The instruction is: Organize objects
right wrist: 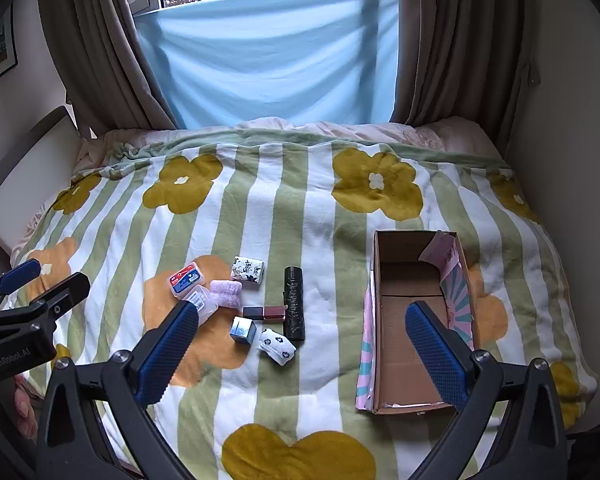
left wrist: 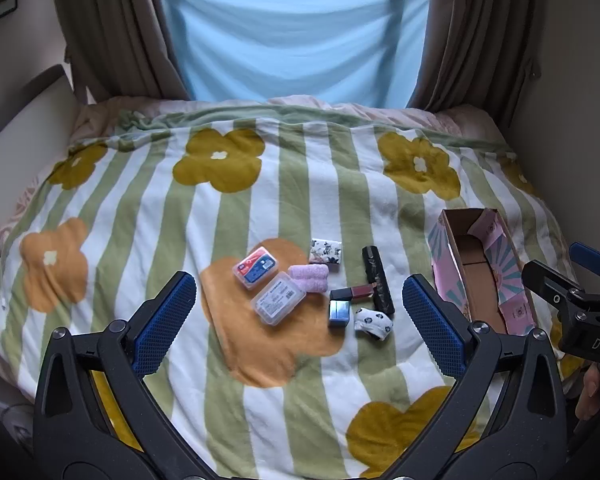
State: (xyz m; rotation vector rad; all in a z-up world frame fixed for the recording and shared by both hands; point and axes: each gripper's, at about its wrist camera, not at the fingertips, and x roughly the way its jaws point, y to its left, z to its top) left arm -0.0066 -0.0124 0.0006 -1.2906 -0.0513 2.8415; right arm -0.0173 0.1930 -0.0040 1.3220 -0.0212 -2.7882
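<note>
Pink-patterned cardboard box (right wrist: 416, 320) lies open, bare brown inside; left gripper (left wrist: 300, 320) and right gripper (right wrist: 312, 352) gape, holding nothing.

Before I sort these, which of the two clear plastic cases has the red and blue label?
The farther clear case; the nearer one has a pale label.

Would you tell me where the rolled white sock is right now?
In both wrist views the rolled white sock lies on the blanket, nearest the camera in the cluster, beside the small blue box, left of the cardboard box.
</note>
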